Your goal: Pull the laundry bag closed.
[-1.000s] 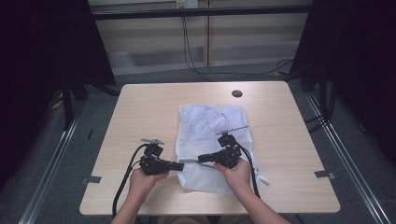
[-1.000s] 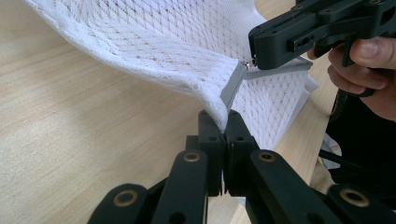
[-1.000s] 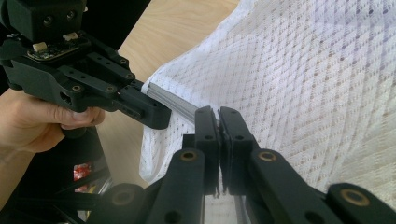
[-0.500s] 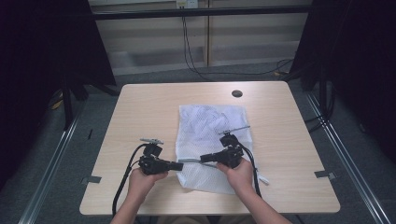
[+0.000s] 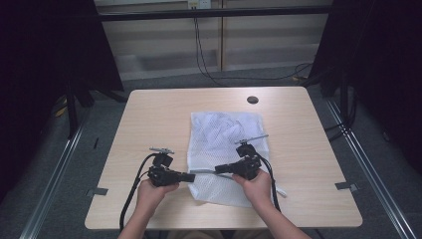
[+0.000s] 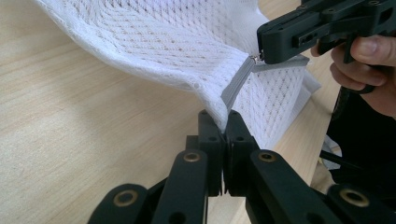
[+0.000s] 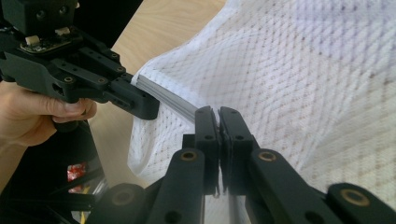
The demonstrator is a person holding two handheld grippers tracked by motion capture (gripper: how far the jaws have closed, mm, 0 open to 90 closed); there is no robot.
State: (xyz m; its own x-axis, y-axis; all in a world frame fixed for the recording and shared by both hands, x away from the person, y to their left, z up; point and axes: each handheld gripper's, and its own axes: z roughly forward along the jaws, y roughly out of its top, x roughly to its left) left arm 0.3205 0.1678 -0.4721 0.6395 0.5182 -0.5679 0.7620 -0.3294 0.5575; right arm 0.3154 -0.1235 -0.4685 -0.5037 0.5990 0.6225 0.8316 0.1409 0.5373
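**Both grippers clamped on the mesh bag's zipper edge**

While the white mesh laundry bag (image 5: 226, 149) lies flat across the middle of the wooden tabletop (image 5: 149, 114), its near left edge is being lifted by both tools; the left hand-held gripper (image 5: 191, 177) comes in from the left with its jaws fully closed on the bag's corner, right where the grey zipper strip (image 6: 236, 84) ends; in the left gripper view you can see the mesh tucked between the two black jaws and rising up out of them; the right hand-held gripper (image 5: 219, 170) points back toward the left one, jaws also pressed together, and it looks to be pinching the small metal zipper pull (image 6: 254, 58) at the other end of the short stretch of zipper showing; the two tips are near each other with that grey strip stretched between them; rest of the bag stays down on the wood, something pale is inside it but I can't tell what; a dark round grommet (image 5: 252, 99) sits near the far edge of the tabletop, well apart from the bag.
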